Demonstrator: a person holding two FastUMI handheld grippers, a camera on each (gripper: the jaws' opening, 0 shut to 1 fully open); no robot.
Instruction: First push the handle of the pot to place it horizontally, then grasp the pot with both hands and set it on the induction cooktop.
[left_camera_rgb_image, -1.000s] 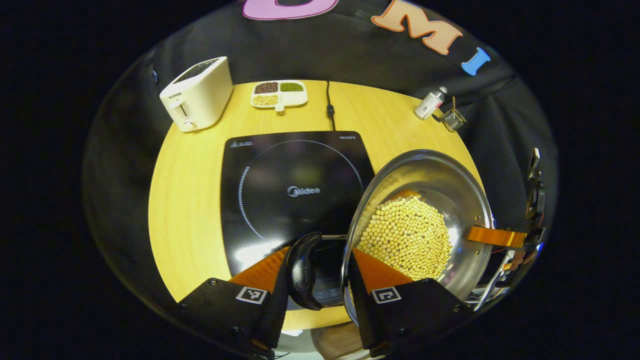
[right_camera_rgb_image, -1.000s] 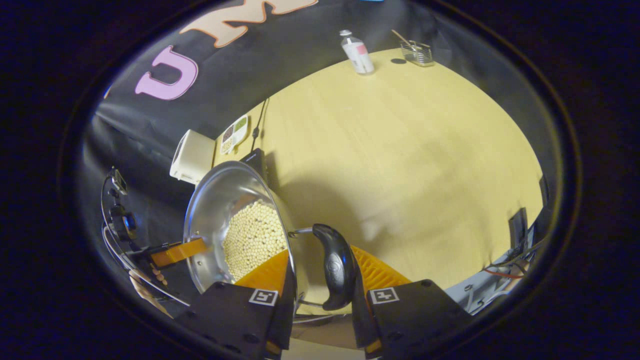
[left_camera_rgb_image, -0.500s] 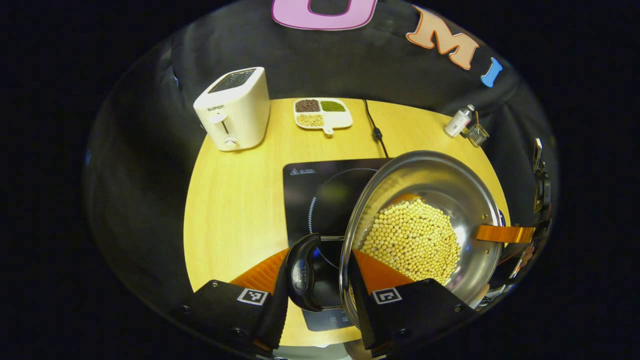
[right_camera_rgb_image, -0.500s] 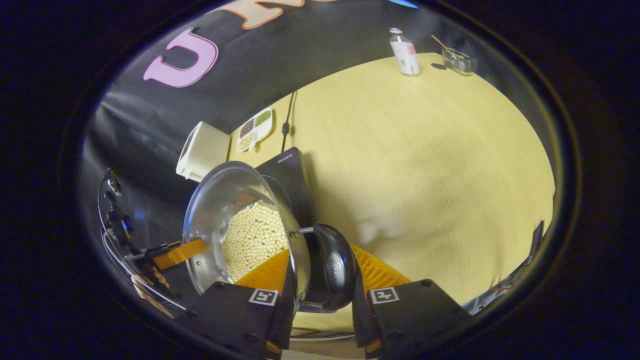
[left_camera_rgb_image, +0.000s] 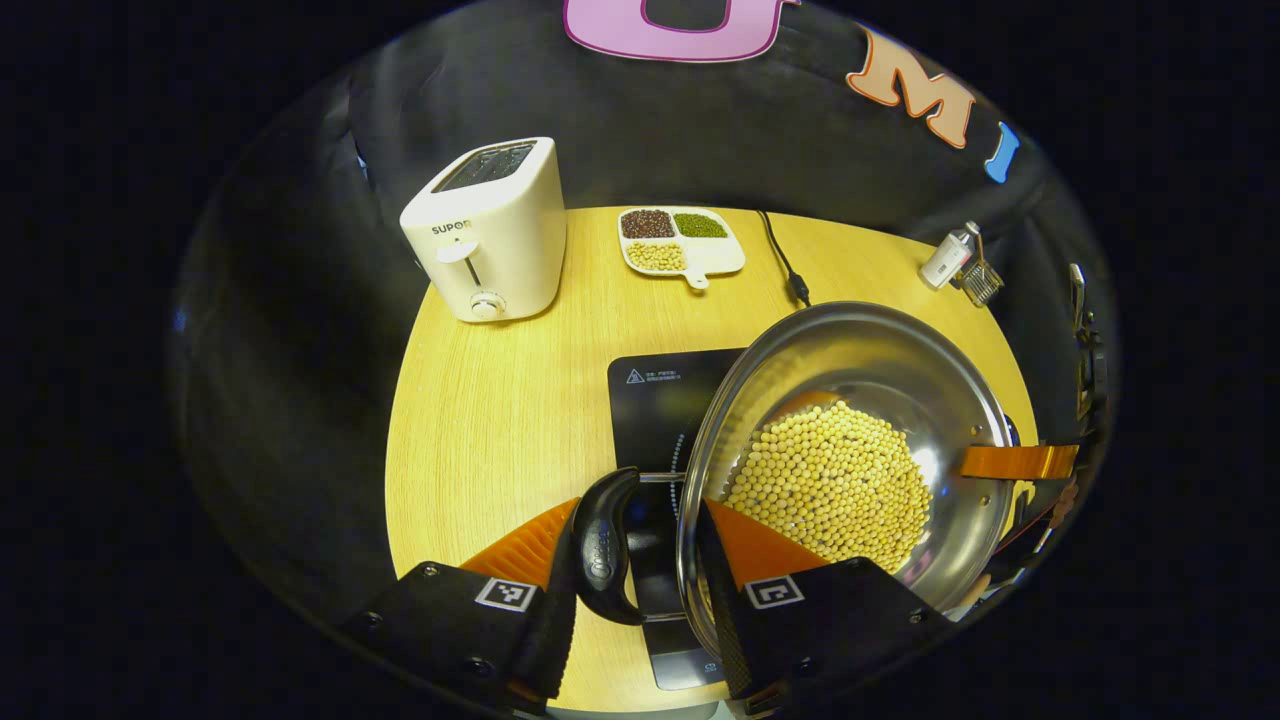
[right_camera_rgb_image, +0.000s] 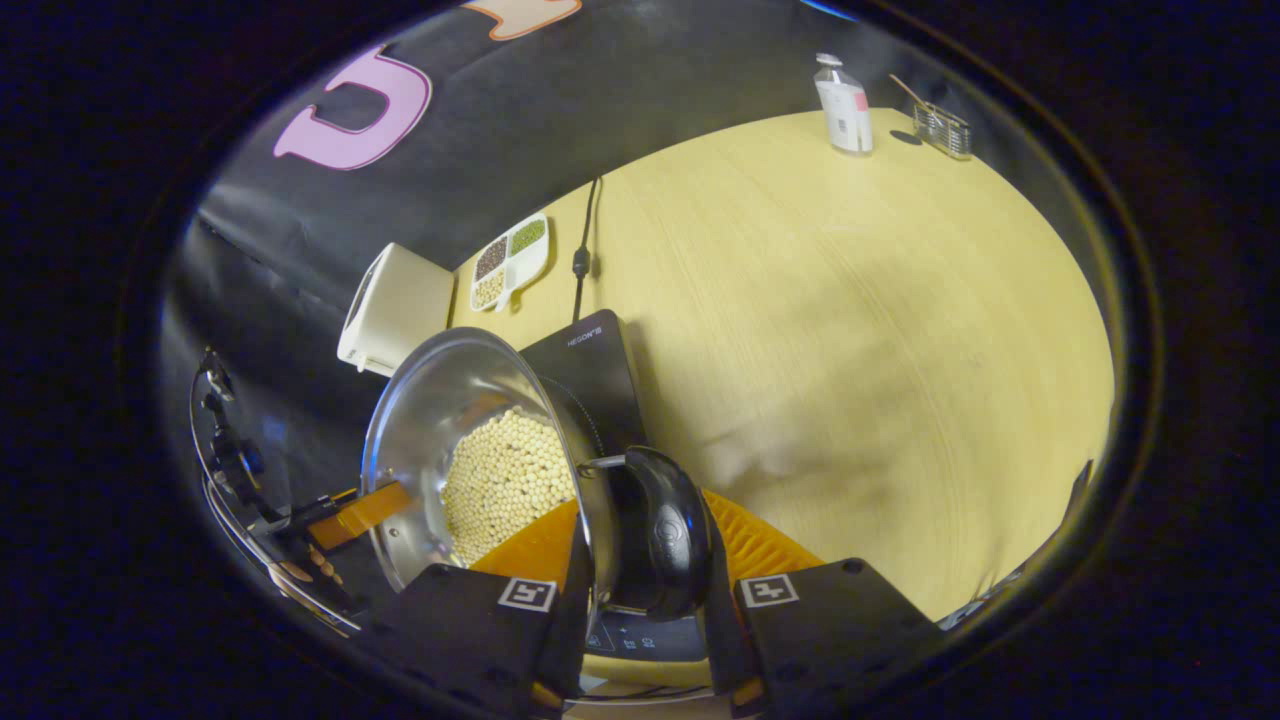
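Since a second ago the steel pot (left_camera_rgb_image: 850, 440) of soybeans has travelled leftward over the induction cooktop (left_camera_rgb_image: 650, 400), which it now hides on the right. Whether its base touches the glass cannot be told. The round wooden desk (left_camera_rgb_image: 480, 420) carries a white toaster (left_camera_rgb_image: 487, 230), a divided bean dish (left_camera_rgb_image: 680, 240), a small bottle (left_camera_rgb_image: 945, 262) and a wire holder (left_camera_rgb_image: 982, 283) before black cloth. The left claw (left_camera_rgb_image: 640, 560) pinches the pot's left handle (left_camera_rgb_image: 600, 545) and rim; the right claw (right_camera_rgb_image: 640, 560) clamps the right handle (right_camera_rgb_image: 665, 530) likewise.
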